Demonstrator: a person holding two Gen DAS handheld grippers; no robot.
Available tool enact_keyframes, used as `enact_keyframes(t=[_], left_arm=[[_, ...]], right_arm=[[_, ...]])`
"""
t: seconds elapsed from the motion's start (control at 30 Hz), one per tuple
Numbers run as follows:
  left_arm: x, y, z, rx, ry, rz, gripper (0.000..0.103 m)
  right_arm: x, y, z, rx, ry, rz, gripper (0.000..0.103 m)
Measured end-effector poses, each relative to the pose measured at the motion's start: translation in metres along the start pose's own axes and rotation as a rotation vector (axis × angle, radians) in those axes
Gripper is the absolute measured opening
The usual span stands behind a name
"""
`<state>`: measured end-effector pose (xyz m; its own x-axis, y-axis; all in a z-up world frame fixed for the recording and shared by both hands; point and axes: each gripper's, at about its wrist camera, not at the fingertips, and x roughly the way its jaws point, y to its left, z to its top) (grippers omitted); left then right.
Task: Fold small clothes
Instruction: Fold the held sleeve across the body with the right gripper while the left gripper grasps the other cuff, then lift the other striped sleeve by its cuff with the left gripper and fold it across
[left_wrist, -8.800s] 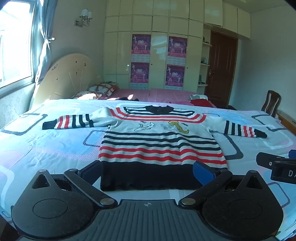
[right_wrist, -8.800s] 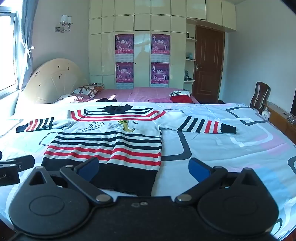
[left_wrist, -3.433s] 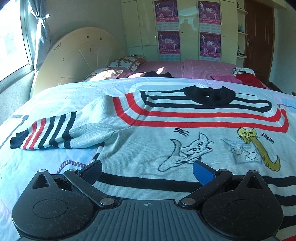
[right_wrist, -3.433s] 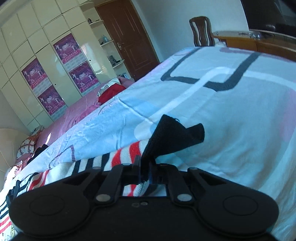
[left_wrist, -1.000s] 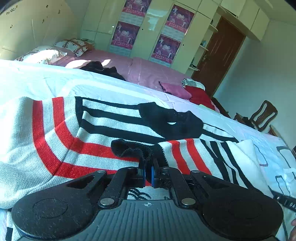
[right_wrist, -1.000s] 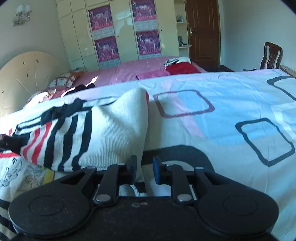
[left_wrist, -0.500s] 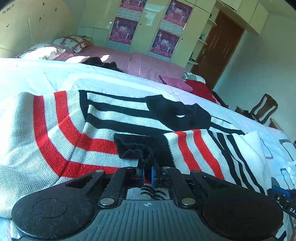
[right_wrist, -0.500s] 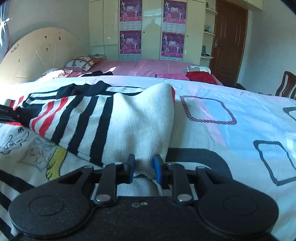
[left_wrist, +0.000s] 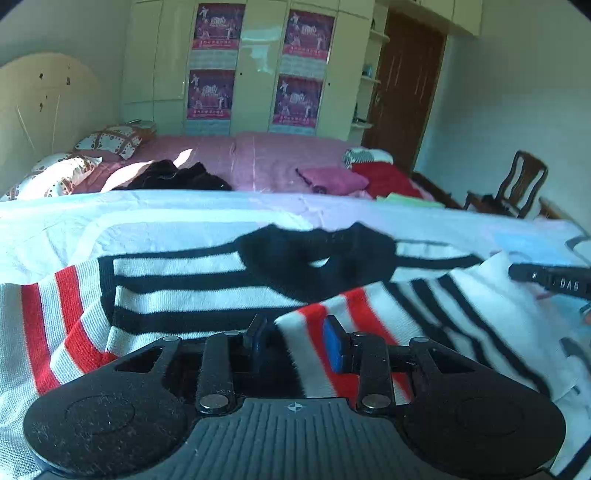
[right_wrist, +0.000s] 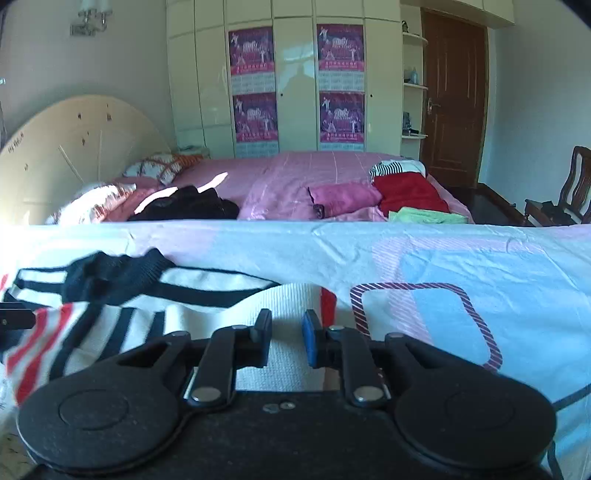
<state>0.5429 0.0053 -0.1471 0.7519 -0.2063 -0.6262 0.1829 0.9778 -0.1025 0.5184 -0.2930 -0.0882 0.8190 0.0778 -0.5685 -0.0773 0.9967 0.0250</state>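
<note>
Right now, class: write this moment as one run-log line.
step: sleeve folded across sweater | left gripper: opening, sleeve between | right gripper: closing over fold | bed

The sweater (left_wrist: 177, 288) lies spread on the near bed (right_wrist: 480, 258), one sleeve (left_wrist: 424, 314) folded across its chest below the collar (left_wrist: 317, 258). Behind lies a second bed (right_wrist: 280, 177) carrying pillows (right_wrist: 159, 168) at left and what seem folded clothes (right_wrist: 410, 192) at right. A wardrobe (right_wrist: 295, 74) stands behind it, a chair (right_wrist: 569, 192) far right.

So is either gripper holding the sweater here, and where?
Neither. Left gripper is opening astride the folded sleeve cuff end; right gripper is closing, pads apart.
</note>
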Motion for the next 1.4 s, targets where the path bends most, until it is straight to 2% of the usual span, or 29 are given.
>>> enact_keyframes(t=[0.03, 0.07, 0.1, 0.17, 0.23, 0.3, 0.37, 0.4, 0.43, 0.47, 0.5, 0.57, 0.63, 0.7, 0.73, 0.77, 0.87, 0.97, 1.07, 1.13, 1.23, 1.33, 1.4], left_arm=[[0.004, 0.003, -0.007, 0.008, -0.004, 0.01, 0.033], [0.001, 0.007, -0.01, 0.009, -0.021, 0.015, 0.033], [-0.002, 0.008, -0.01, 0.007, -0.016, 0.034, 0.033], [-0.011, 0.007, -0.005, -0.001, 0.007, 0.07, 0.033], [-0.026, 0.007, -0.002, -0.034, -0.044, 0.08, 0.033], [-0.036, 0.007, -0.002, -0.063, -0.069, 0.047, 0.034], [-0.038, 0.002, -0.004, -0.066, -0.073, 0.018, 0.034], [-0.032, -0.003, -0.006, -0.046, -0.046, 0.018, 0.037], [-0.023, -0.007, -0.009, -0.024, -0.005, 0.035, 0.054], [-0.013, -0.01, -0.016, 0.005, 0.033, 0.059, 0.059], [-0.013, -0.015, -0.019, 0.038, 0.008, 0.075, 0.059], [-0.023, -0.018, -0.016, 0.04, 0.011, 0.083, 0.059], [-0.038, -0.018, -0.018, 0.016, -0.044, 0.06, 0.059], [-0.035, -0.02, -0.024, 0.037, -0.008, 0.093, 0.066], [-0.029, -0.02, -0.03, 0.038, 0.016, 0.104, 0.072], [-0.029, -0.02, -0.032, 0.043, 0.0, 0.109, 0.074], [-0.045, -0.021, -0.021, 0.025, 0.019, 0.116, 0.074], [-0.082, -0.008, -0.022, -0.048, -0.04, 0.091, 0.076], [-0.123, 0.021, -0.044, -0.103, -0.075, 0.156, 0.081], [-0.147, 0.052, -0.065, -0.19, -0.071, 0.194, 0.081], [-0.179, 0.112, -0.102, -0.384, -0.103, 0.259, 0.08], [-0.213, 0.186, -0.141, -0.653, -0.211, 0.367, 0.057], [-0.228, 0.232, -0.16, -0.82, -0.289, 0.402, 0.056]], right_arm=[[0.016, -0.007, -0.003, 0.003, 0.057, -0.053, 0.016], [0.023, -0.017, -0.006, 0.031, 0.067, -0.083, 0.021], [0.023, -0.028, -0.007, 0.085, 0.066, -0.076, 0.025], [0.014, -0.032, -0.003, 0.127, 0.089, -0.07, 0.022], [-0.015, -0.024, -0.003, 0.118, 0.031, -0.054, 0.02], [-0.043, -0.01, -0.01, 0.105, -0.005, 0.004, 0.02], [-0.059, 0.011, -0.022, 0.041, -0.019, 0.044, 0.02], [-0.057, 0.021, -0.029, 0.001, 0.008, 0.049, 0.018], [-0.047, 0.028, -0.037, -0.034, 0.063, 0.03, 0.018], [-0.036, 0.031, -0.045, -0.054, 0.103, 0.006, 0.019], [-0.04, 0.034, -0.047, -0.073, 0.078, -0.004, 0.019], [-0.048, 0.04, -0.039, -0.094, 0.098, -0.014, 0.02], [-0.072, 0.039, -0.033, -0.07, 0.029, -0.001, 0.023], [-0.085, 0.039, -0.034, -0.063, 0.007, -0.013, 0.027], [-0.081, 0.039, -0.039, -0.067, 0.041, -0.021, 0.028], [-0.067, 0.037, -0.045, -0.073, 0.133, -0.04, 0.03], [-0.075, 0.039, -0.045, -0.09, 0.146, -0.045, 0.03], [-0.111, 0.038, -0.037, -0.037, 0.044, -0.019, 0.031], [-0.132, 0.042, -0.04, -0.015, 0.03, -0.011, 0.031], [-0.146, 0.046, -0.044, 0.016, 0.003, 0.016, 0.031], [-0.155, 0.063, -0.047, 0.028, 0.005, 0.042, 0.031], [-0.157, 0.088, -0.048, 0.002, 0.016, 0.072, 0.031], [-0.155, 0.105, -0.047, -0.024, 0.023, 0.08, 0.032]])
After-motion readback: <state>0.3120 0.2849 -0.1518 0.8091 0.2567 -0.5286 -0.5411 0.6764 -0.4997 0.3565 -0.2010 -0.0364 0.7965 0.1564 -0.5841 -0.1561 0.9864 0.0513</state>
